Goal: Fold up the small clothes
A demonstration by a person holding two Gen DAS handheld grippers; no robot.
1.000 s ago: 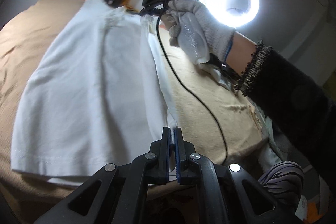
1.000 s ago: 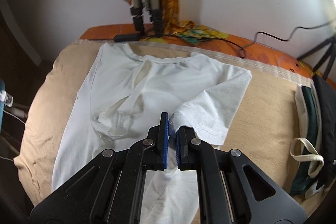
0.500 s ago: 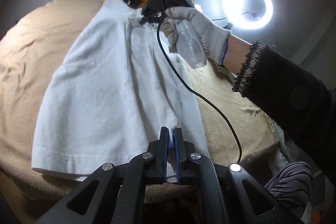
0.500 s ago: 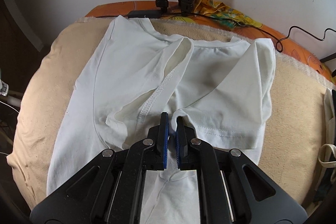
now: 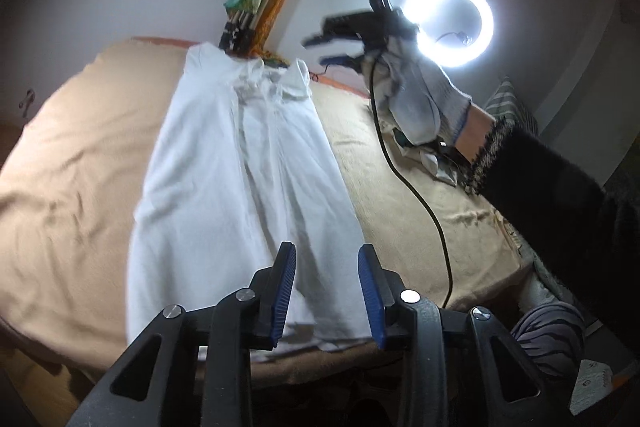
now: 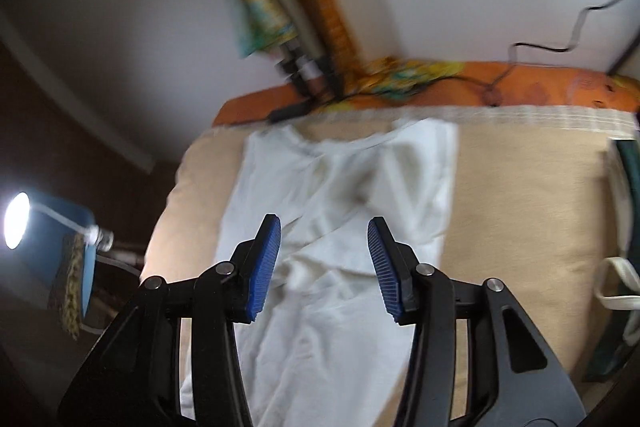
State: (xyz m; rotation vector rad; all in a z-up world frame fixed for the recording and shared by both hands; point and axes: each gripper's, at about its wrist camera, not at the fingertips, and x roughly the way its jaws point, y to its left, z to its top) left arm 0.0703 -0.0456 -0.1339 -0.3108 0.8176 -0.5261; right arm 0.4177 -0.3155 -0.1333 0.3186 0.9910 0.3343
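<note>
Left wrist view: your left gripper has just been opening; its blue pads now stand apart with nothing pinched between them. The white T-shirt lies below and beyond them, folded into a long narrow strip on the tan blanket, collar end far from you, hem near the bed edge. Your gloved right hand holds the right gripper up in the air, off to the right of the shirt, in front of the ring light; a black cable trails from it.

Right wrist view, blurred: the right gripper has also just been opening, jaws apart and empty. T-shirt lies flat underneath, sleeve folded inward. A lit lamp sits low at left.
</note>
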